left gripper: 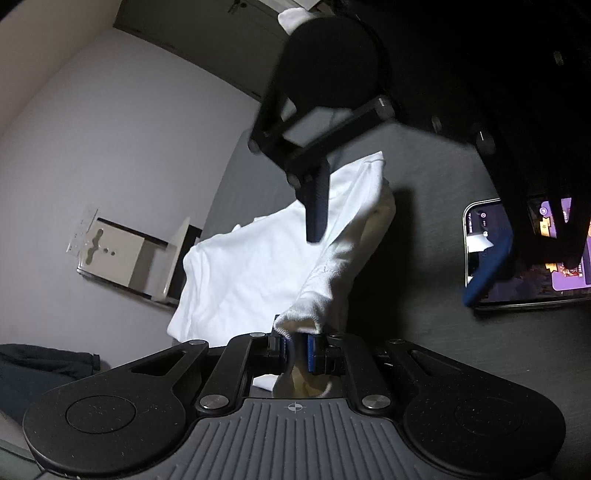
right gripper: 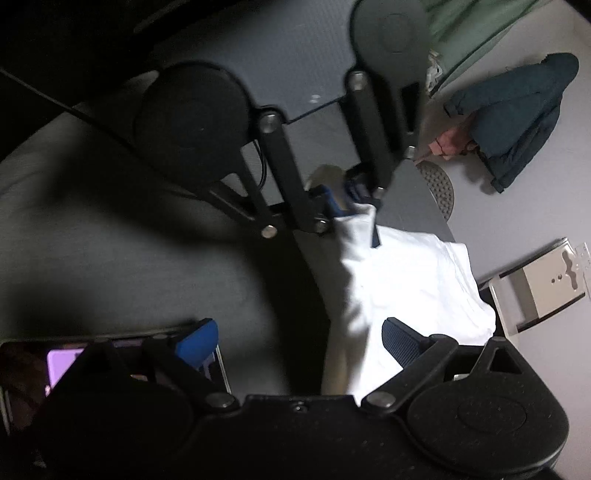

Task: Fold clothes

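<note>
A white garment lies partly bunched on the dark grey table, its far part hanging over the table's edge. My left gripper is shut on a ribbed edge of it, and the cloth rises in a taut ridge from that grip. In the right wrist view the garment runs up to the left gripper, which pinches its top corner. My right gripper stands wide open with nothing held; one blue pad hovers over the white cloth, the other over a phone. The right gripper also shows from the left wrist.
A lit phone lies on the table beside the garment, also seen as the phone from the right wrist. On the pale floor beyond the table edge sit a white box, a dark blue jacket and green cloth.
</note>
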A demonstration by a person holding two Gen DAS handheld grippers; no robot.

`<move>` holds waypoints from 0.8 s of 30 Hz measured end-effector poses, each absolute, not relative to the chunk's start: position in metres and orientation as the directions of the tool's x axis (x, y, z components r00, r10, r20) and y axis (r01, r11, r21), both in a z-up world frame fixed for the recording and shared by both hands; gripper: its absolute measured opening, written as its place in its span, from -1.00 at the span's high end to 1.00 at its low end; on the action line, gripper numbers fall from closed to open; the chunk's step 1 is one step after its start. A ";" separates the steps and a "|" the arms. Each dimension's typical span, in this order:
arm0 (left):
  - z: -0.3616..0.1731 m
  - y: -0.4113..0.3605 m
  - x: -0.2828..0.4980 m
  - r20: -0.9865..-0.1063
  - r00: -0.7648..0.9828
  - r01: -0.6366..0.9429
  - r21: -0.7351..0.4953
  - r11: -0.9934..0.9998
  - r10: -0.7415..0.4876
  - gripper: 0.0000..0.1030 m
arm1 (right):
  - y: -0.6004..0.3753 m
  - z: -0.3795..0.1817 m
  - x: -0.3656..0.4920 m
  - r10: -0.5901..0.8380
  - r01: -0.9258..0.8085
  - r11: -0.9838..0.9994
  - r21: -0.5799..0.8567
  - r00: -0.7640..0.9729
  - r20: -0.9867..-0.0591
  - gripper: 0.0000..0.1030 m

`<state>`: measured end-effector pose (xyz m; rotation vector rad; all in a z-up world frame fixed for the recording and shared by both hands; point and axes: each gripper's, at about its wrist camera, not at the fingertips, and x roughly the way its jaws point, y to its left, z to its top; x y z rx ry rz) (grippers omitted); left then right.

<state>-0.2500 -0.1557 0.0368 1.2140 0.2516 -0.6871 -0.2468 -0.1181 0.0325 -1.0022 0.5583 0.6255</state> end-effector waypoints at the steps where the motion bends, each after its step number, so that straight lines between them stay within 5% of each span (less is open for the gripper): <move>1: 0.038 -0.156 -0.247 -0.529 0.772 0.613 0.767 0.189 -0.353 0.80 | -0.117 0.031 -0.246 0.230 -0.703 0.400 -0.588 0.698 -0.678 -0.89; 13: 0.058 -0.141 -0.228 -0.564 0.734 0.676 0.658 0.332 -0.378 0.81 | -0.105 0.011 -0.226 0.193 -0.625 0.463 -0.628 0.763 -0.617 -0.70; 18: 0.060 -0.136 -0.220 -0.570 0.727 0.686 0.619 0.383 -0.382 0.80 | -0.105 0.005 -0.217 0.090 -0.530 0.487 -0.694 0.821 -0.563 -0.32; 20: 0.060 -0.134 -0.218 -0.575 0.723 0.691 0.602 0.401 -0.382 0.80 | -0.106 0.003 -0.213 0.043 -0.491 0.488 -0.722 0.839 -0.542 0.25; 24: 0.057 -0.130 -0.219 -0.569 0.733 0.680 0.604 0.416 -0.373 0.79 | -0.115 0.016 -0.208 0.067 -0.486 0.568 -0.664 0.831 -0.551 0.54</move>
